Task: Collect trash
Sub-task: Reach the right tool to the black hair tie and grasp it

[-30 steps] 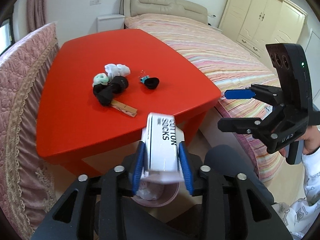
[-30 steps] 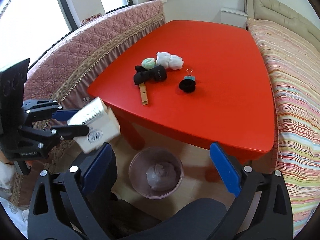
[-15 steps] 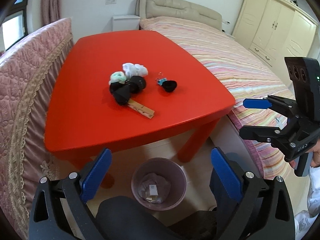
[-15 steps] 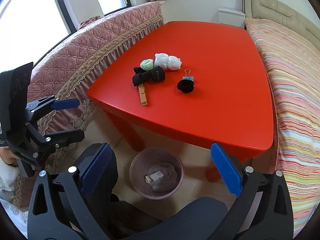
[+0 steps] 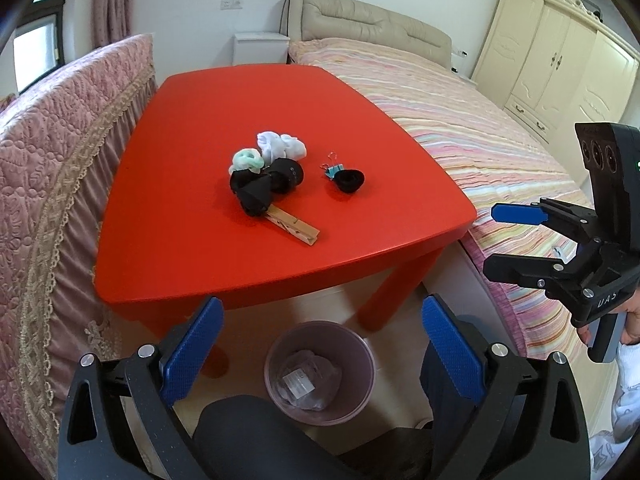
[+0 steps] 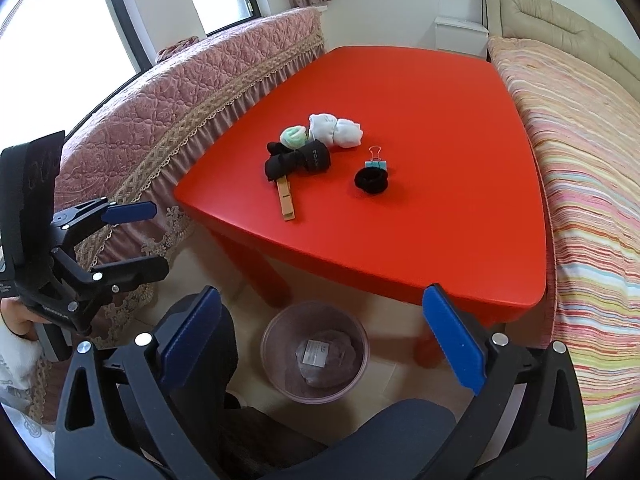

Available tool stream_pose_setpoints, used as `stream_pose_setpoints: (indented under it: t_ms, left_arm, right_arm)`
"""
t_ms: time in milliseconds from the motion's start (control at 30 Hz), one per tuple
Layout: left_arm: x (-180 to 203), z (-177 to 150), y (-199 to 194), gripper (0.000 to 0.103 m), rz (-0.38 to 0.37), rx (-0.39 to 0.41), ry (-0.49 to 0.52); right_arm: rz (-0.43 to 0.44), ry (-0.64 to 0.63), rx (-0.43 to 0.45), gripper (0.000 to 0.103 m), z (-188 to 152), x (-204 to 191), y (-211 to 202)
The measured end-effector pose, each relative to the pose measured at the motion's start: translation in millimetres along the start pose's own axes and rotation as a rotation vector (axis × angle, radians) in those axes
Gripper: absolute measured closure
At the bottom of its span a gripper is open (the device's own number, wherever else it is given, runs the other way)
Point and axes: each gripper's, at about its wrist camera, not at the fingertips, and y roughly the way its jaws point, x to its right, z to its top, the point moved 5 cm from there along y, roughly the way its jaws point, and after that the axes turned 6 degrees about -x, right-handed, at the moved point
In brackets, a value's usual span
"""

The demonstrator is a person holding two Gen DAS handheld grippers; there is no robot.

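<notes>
Both tools hang with fingers apart, holding nothing: left tool [image 5: 320, 344], right tool [image 6: 320, 336]. The white card [image 5: 298, 379] lies flat in the bin [image 5: 320, 372], bottom centre of frame, below the red bench [image 5: 200, 240]; long axis unclear.

- Table [image 5: 168, 184]: sofa [image 5: 52, 168] along its left side, bed [image 5: 460, 120] along its right, nightstand [image 5: 262, 46] behind its far end.
- On table, near middle: white sock bundle [image 5: 280, 146] farthest back; pale sock roll [image 5: 246, 160] just left of it; dark sock bundle [image 5: 266, 188] in front, touching both.
- Clothespin [image 5: 294, 228] at near side of dark sock bundle, one end under it.
- Binder clip [image 5: 332, 170] right of the socks; dark hair tie [image 5: 349, 181] touching its near-right side.
- Bin [image 5: 320, 372] on floor below table's near edge; card package [image 5: 298, 380] lies in it.
- Wardrobe [image 5: 560, 76] beyond the bed, far right.
</notes>
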Motion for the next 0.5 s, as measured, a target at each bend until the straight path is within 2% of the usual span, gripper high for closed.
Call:
stream_pose_setpoints:
  t_ms: [233,500]
  left_arm:
    - [-4,8,-1,0.007,0.001,0.006,-0.009]
    - [-9,16,0,0.007,0.000,0.009,-0.026]
  right_arm:
    - [-0.033,-0.028,-0.008,0.004,27,6,9]
    - [-0.061,-0.065,-0.074,0.004,66,19,39]
